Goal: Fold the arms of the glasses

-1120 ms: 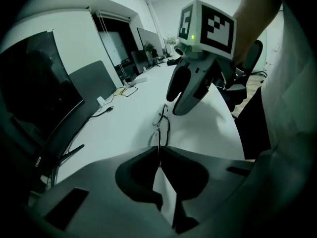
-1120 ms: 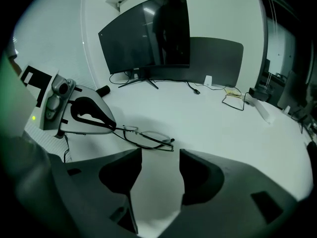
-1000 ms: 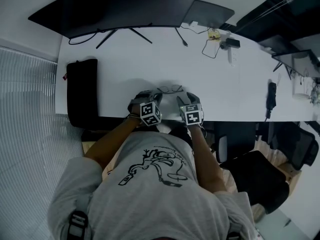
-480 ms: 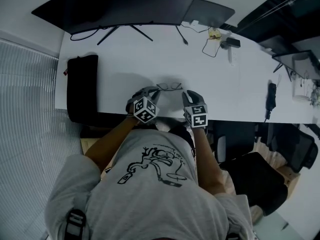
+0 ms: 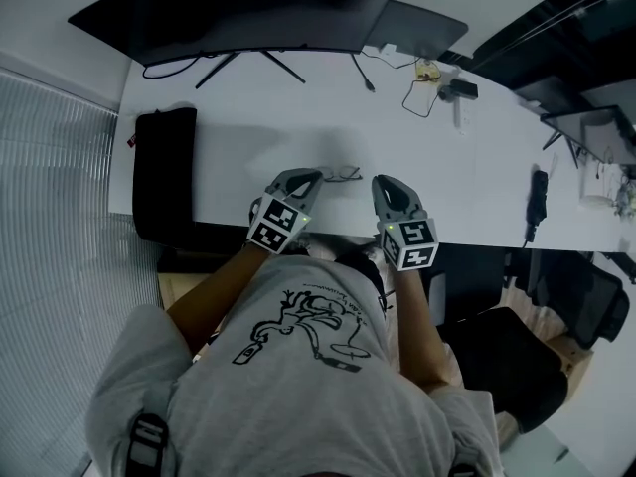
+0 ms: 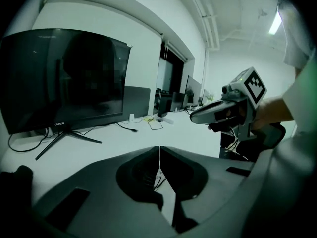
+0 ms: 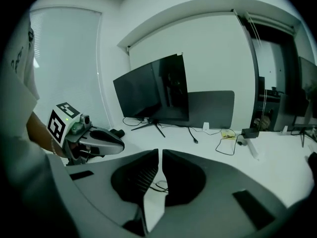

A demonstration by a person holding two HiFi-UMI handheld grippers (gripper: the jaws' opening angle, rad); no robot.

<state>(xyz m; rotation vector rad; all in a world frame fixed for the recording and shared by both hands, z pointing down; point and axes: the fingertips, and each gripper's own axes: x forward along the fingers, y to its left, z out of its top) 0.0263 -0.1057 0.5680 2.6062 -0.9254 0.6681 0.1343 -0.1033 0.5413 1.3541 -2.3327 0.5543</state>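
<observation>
Thin dark wire is all I can make out of the glasses (image 5: 342, 173). They lie on the white counter (image 5: 238, 117) near its front edge, between my two tools. I cannot tell whether their arms are folded. My left hand-held gripper (image 5: 311, 178) hangs just left of them, jaws shut on nothing. My right hand-held gripper (image 5: 382, 183) hangs just right of them. Its jaws have just been closing and stand almost together, with nothing between them. If an arm is still out, going back down with closed tips would only shove the light frame. I judge it would skid on the smooth counter, perhaps off the near edge. Pinching a lens instead of an arm could strain the hinge.
</observation>
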